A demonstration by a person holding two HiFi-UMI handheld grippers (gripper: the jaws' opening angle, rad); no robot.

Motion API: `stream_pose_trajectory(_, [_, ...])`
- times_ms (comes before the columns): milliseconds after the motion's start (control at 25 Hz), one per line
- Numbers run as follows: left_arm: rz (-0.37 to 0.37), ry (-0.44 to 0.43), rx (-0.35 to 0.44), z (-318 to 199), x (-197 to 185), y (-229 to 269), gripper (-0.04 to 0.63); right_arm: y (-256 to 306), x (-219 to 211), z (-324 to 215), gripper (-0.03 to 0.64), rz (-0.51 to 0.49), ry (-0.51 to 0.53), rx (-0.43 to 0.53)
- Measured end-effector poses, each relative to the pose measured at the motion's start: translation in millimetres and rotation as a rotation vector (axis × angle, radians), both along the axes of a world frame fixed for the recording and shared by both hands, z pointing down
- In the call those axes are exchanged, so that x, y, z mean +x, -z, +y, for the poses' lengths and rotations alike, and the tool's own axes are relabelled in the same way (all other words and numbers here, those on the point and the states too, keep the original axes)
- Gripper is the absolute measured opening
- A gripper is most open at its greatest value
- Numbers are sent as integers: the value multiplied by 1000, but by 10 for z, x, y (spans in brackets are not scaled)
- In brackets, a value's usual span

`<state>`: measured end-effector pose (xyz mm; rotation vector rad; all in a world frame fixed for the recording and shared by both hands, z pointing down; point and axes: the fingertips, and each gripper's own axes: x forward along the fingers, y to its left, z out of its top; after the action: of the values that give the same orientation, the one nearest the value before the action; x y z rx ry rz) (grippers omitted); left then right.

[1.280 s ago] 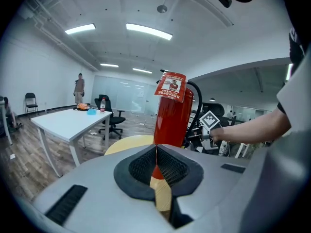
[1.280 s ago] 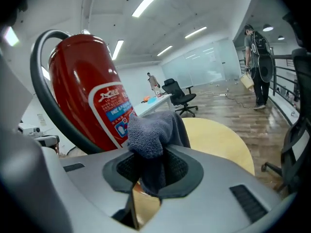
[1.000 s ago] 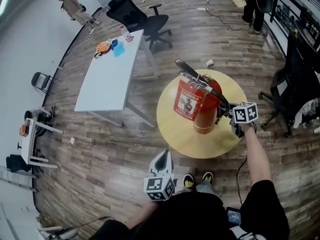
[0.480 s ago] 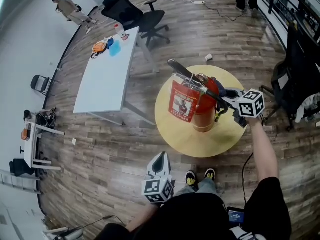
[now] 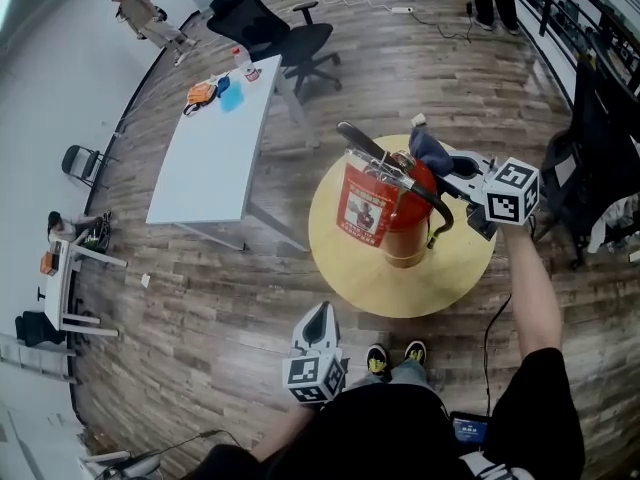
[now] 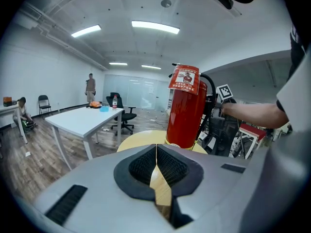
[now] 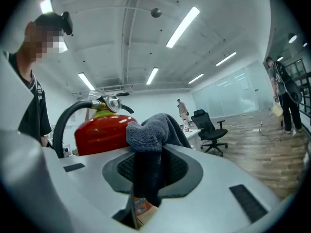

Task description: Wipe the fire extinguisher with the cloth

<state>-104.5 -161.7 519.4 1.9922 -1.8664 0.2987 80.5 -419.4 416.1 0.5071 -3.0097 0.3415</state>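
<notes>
A red fire extinguisher (image 5: 392,211) with a black hose and a label stands upright on a round yellow table (image 5: 360,268). My right gripper (image 5: 447,166) is shut on a dark blue-grey cloth (image 5: 428,151), held against the extinguisher's top on its far right side. In the right gripper view the cloth (image 7: 154,132) bulges out of the jaws, with the red extinguisher (image 7: 99,135) just behind it. My left gripper (image 5: 321,325) hangs low near my body, jaws shut on nothing, apart from the table. In the left gripper view the extinguisher (image 6: 185,110) stands ahead.
A long white table (image 5: 215,143) with small items and a bottle stands to the left, with a black office chair (image 5: 275,30) behind it. More chairs and equipment crowd the right edge. People stand at the far back. The floor is wood plank.
My right gripper with the cloth has risen from the extinguisher's lower right side up to its top by the valve. The left gripper has stayed in place.
</notes>
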Motion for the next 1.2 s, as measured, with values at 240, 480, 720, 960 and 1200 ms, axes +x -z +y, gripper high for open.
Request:
stream_pose_trajectory(240, [-1,52,-25,32,-69,-57,23,-896,-277,-184,89,241,77,-83])
stream_pose_trajectory(480, [-13,108,-54,22,-203,-121,23,-1945,-237,-166,89,461,156,-229])
stream_pose_trajectory(720, [-12,137,-51,-4,-225,-128,23,-2807,-42,-57,87,658,178,-375])
stream_pose_trajectory(960, [-14,136,-54,43,-296,-165,23,-2339,-97,-119,89,427,163,-392])
stream_pose_trajectory(1200, [9,58,-17,-60,-145,-147,23,-879,-203,-118,89,239,194,-145])
